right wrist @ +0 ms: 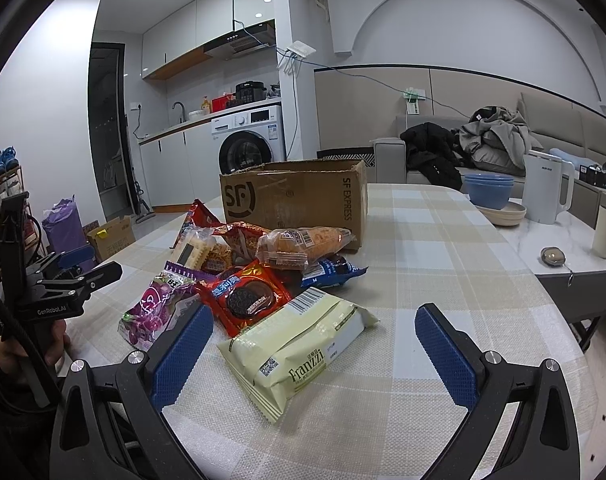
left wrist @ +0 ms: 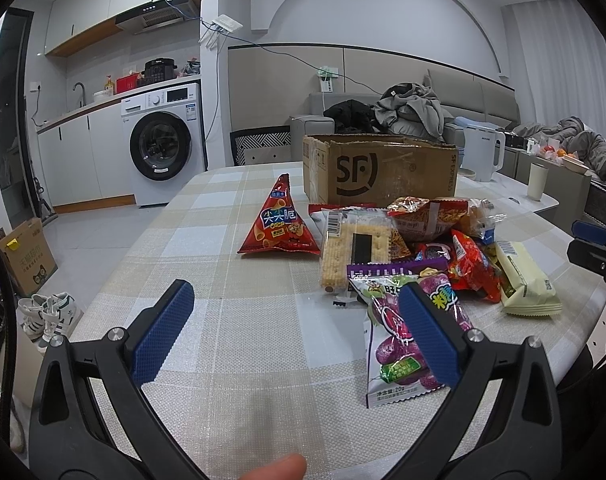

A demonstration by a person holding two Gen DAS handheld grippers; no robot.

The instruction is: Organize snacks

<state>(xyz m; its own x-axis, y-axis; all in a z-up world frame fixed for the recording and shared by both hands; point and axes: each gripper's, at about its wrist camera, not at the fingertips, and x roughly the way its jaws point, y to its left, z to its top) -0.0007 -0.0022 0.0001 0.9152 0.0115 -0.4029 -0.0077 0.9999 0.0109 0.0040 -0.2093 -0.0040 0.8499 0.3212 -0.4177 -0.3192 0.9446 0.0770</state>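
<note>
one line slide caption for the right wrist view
Open right gripper poised over a pale Franzzi pack beside the snack pile.

Glossy plastic snack packs [right wrist: 243,300], matt cardboard box [right wrist: 295,196]

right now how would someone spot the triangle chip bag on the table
Find the SF cardboard box on the checked tablecloth. Left of the snack pile in front of it, the red triangular bag stands alone, the only pyramid-shaped pack.

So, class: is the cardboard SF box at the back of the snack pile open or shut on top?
Open. The cardboard SF box has no flaps across its top edge. Contents: cannot tell.
</note>
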